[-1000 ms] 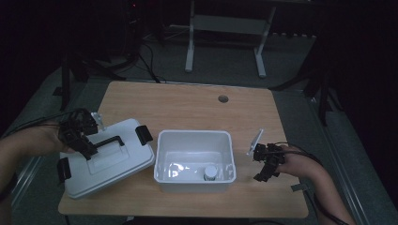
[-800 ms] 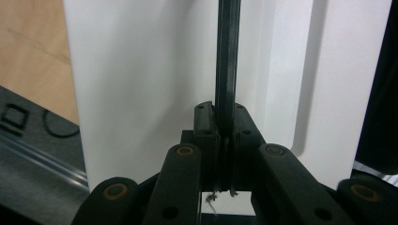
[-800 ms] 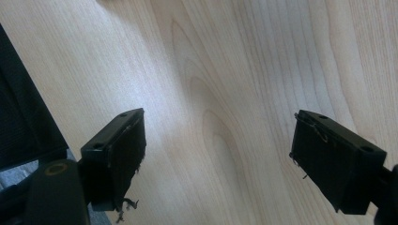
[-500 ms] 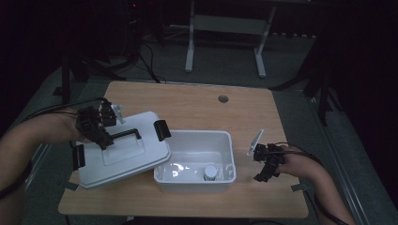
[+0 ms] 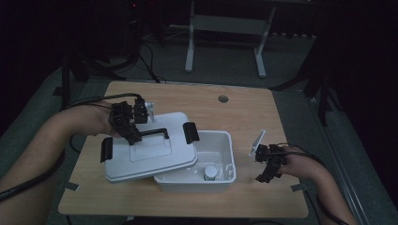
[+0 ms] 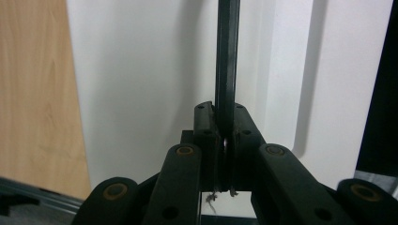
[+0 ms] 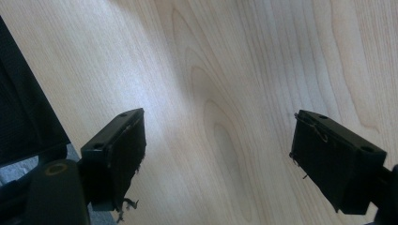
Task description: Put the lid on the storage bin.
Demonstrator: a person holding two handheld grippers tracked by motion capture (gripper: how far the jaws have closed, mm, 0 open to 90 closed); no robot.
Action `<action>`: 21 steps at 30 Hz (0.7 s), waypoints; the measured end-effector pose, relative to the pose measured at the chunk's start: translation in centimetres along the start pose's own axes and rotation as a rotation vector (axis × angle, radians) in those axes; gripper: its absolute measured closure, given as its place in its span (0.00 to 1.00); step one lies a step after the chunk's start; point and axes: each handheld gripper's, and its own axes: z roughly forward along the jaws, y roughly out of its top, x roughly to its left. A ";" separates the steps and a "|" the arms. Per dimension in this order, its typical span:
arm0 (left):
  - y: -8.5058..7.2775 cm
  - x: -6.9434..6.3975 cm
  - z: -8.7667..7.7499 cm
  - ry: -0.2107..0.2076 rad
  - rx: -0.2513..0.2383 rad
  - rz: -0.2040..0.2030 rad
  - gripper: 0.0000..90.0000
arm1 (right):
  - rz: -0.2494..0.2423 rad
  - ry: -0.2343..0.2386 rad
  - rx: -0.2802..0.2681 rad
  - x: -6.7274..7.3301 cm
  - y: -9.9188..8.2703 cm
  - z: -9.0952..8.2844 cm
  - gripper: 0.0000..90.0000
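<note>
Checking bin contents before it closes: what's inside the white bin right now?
One small white-capped item sits on the bin's floor near the front wall. The lid, held by the left gripper, covers the left part; anything there is hidden.

One lid [image 5: 155,152]; one box [image 5: 220,159]; one bottle [image 5: 210,172]; two claws [image 5: 133,137] [image 5: 264,171]

Light wood-grain rectangular worktop [image 5: 244,110], rounded corners, standing on grey floor. Small round grey grommet hole [image 5: 223,99] near the far edge, right of centre. White rectangular plastic tub [image 5: 227,154] sits directly on the worktop, near the front edge, about centre. Grey tape strips on the front corners: one left [image 5: 71,186], one right [image 5: 297,188]. Right-hand part of the worktop bare wood, grain clear in the right gripper view [image 7: 225,93].
</note>
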 end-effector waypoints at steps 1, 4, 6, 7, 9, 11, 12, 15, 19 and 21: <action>0.5 0.0 0.0 0.003 -0.002 0.011 0.93 | 0.004 0.000 0.002 0.0 0.0 0.0 0.20; 1.9 0.0 -0.1 0.004 -0.019 0.031 0.93 | 0.005 0.000 -0.002 -0.1 -0.2 0.0 0.20; 2.7 -0.1 0.2 0.000 -0.027 0.045 0.93 | 0.008 0.001 -0.001 0.0 -0.3 0.0 0.20; 3.1 -0.1 0.3 -0.001 -0.034 0.057 0.93 | 0.007 0.000 0.000 0.0 -0.3 0.0 0.20; 3.9 -0.4 0.6 -0.003 -0.034 0.080 0.93 | 0.006 0.003 -0.002 0.0 -0.4 0.1 0.20; 4.7 -0.6 0.7 -0.005 -0.032 0.095 0.93 | 0.003 0.002 0.003 0.0 -0.4 0.1 0.20; 5.0 -0.7 0.7 -0.001 -0.029 0.106 0.93 | 0.005 0.003 0.005 0.0 -0.4 0.1 0.20; 6.1 -1.0 0.7 0.012 -0.024 0.124 0.93 | 0.006 0.000 0.000 -0.1 -0.4 0.0 0.20; 7.4 -1.4 1.1 0.008 -0.043 0.156 0.93 | 0.005 0.002 -0.007 0.0 -0.4 0.0 0.20; 7.9 -1.5 1.4 0.011 -0.038 0.162 0.93 | 0.001 0.004 -0.004 0.2 -0.4 0.1 0.20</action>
